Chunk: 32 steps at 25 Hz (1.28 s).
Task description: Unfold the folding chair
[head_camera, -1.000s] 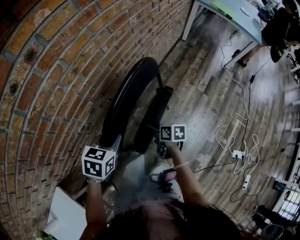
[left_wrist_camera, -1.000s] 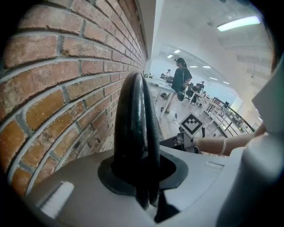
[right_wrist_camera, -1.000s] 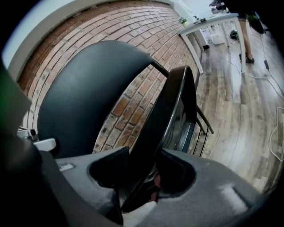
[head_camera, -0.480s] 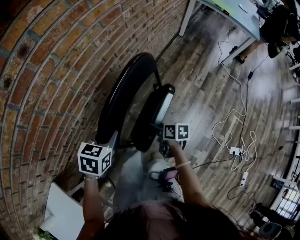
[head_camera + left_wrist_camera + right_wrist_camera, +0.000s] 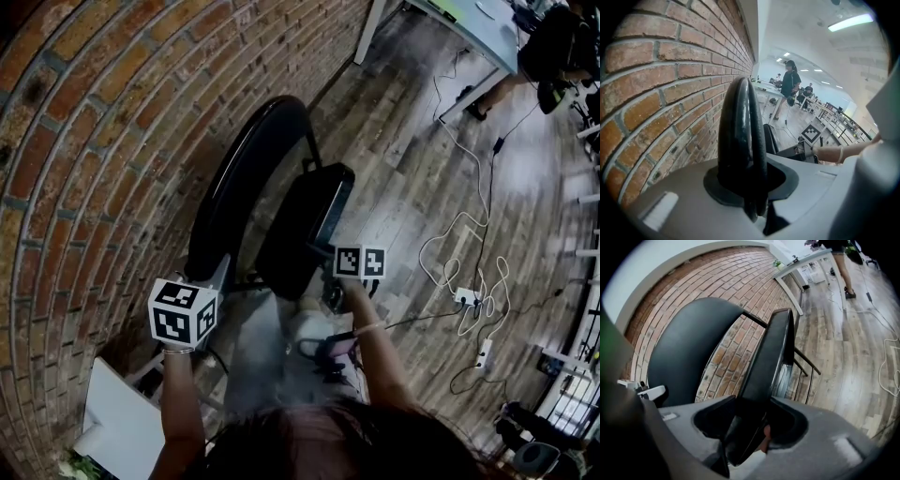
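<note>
Nearest the camera, the person's two bare forearms reach forward and down, each hand carrying a tool with a marker cube. The left claw (image 5: 210,278) is clamped on the near edge of the round, black padded backrest (image 5: 246,192). In the left gripper view that edge rises upright between its jaws, which press on it from both sides (image 5: 749,186). The right claw (image 5: 327,284) is clamped on the near edge of the black padded seat (image 5: 307,230). In the right gripper view the jaws close on that edge (image 5: 749,430), and the seat (image 5: 768,357) stands steeply, tilted away from the backrest (image 5: 689,350) with bricks showing in the gap.

Both parts belong to the black folding chair (image 5: 272,216), which stands on the wooden plank floor (image 5: 403,178) just beside the red brick wall (image 5: 94,141), its backrest towards the wall. Thin black frame bars (image 5: 806,371) show behind the seat.

Further out, white cables (image 5: 466,281) lie looped on the floor to the right. Beyond them stands a white bench (image 5: 469,33), and a person in dark clothes (image 5: 790,84) stands near it.
</note>
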Available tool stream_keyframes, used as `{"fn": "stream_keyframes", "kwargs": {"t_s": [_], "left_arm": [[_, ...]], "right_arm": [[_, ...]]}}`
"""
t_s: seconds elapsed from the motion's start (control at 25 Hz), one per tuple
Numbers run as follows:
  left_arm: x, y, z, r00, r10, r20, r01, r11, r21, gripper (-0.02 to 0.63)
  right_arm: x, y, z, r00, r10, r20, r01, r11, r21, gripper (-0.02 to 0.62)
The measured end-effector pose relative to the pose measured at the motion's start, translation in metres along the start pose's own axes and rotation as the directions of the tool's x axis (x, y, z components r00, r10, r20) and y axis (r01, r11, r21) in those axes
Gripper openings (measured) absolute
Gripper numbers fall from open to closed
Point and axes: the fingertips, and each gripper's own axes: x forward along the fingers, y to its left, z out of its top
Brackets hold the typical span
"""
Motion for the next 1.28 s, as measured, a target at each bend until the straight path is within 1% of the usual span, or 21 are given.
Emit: {"fn": "stream_keyframes", "kwargs": {"t_s": [0.52,1.28], "left_arm": [[0.003,-0.003,-0.002,1.0,-0.002,0.008,0.002,1.0,-0.009,0.069],[0.011,-0.011,-0.011,1.0,0.006,0.025,-0.005,0.999,-0.036,0.074]], "right_arm": [[-0.013,-0.018,-0.007,1.0,0.017,0.01,-0.017,1.0,0.025,0.199],[-0.039,-0.064,-0.026,0.999,0.038,-0.009,-0.037,0.996,0.075,0.204]]}}
